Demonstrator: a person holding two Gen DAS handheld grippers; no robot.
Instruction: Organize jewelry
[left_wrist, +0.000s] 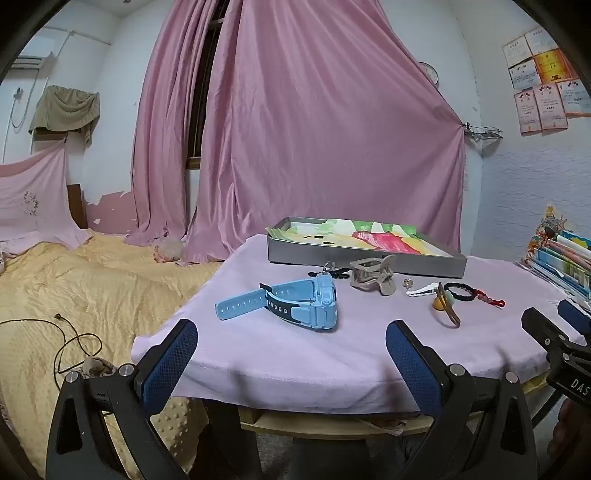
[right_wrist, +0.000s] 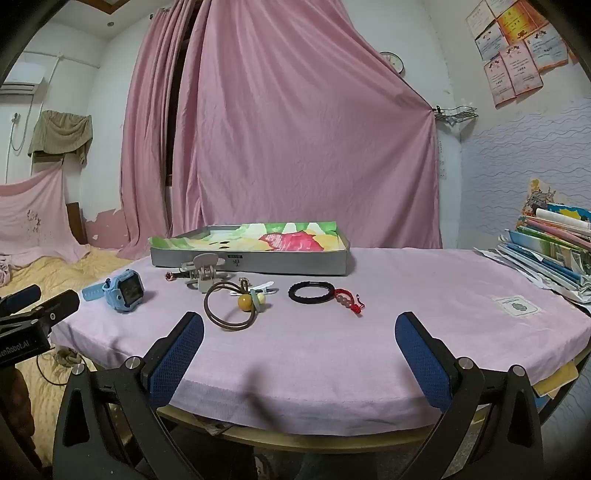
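both claws hang released at the near edge of the pink-covered surface (right_wrist: 406, 295), the left claw (left_wrist: 291, 347) facing a blue watch (left_wrist: 295, 304), the right claw (right_wrist: 299, 341) facing a brown hair tie (right_wrist: 229, 306). farther off lie a beige hair claw clip (left_wrist: 371, 278), a black bracelet (right_wrist: 311, 292) and a grey tray (right_wrist: 251, 254).

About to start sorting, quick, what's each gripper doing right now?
Left gripper: open, holding nothing.
Right gripper: open, holding nothing.

L gripper (left_wrist: 291, 332): fingers wide apart, empty | R gripper (right_wrist: 299, 328): same
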